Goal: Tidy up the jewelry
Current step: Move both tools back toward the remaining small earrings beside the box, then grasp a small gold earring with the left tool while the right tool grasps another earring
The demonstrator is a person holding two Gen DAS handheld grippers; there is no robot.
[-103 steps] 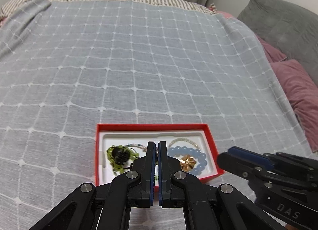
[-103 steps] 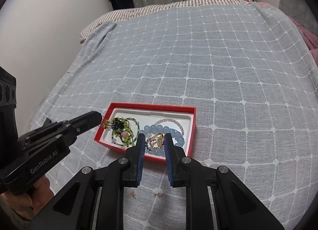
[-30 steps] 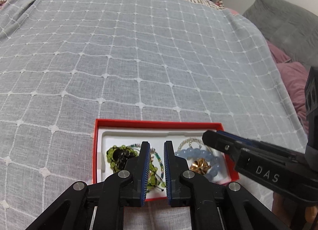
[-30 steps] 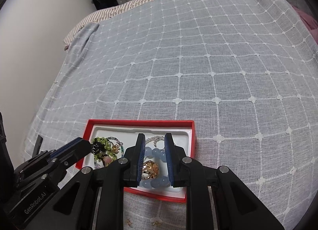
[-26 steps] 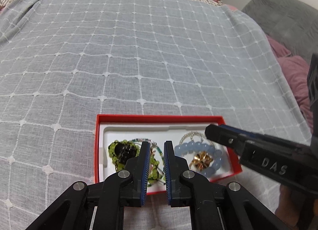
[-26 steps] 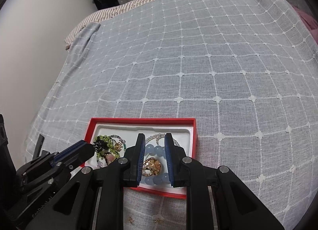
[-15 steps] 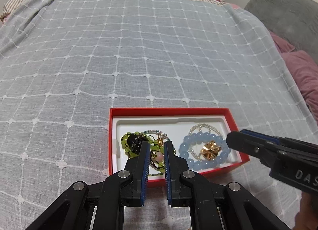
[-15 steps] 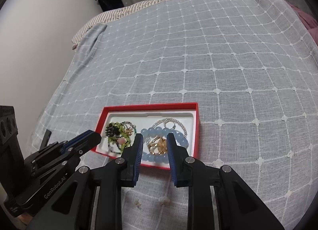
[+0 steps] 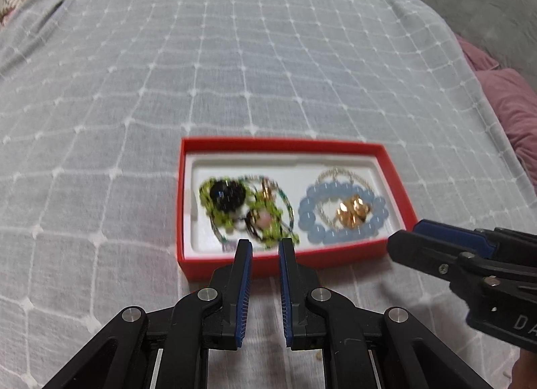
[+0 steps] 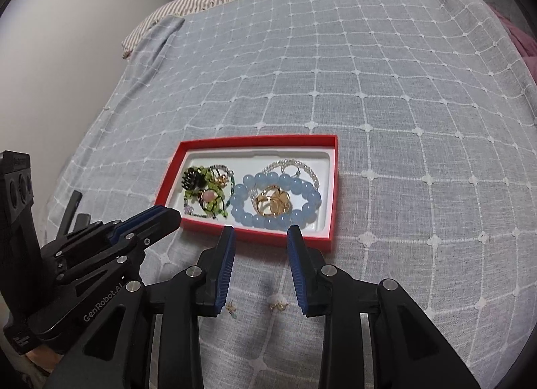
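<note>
The red box (image 10: 330, 187) of beads (image 10: 278, 199) sat on the bed (image 10: 369, 87) at twelve o'clock from the left gripper (image 9: 263, 243) and right gripper (image 10: 260, 229), whose empty jaws were both opening.

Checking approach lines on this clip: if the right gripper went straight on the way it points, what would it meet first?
Probably the near wall of the red box, then the blue bead bracelet inside it. The right gripper sits just short of the box, its jaws opening with nothing between them. Depth is unclear; it could meet the bedspread first.
</note>
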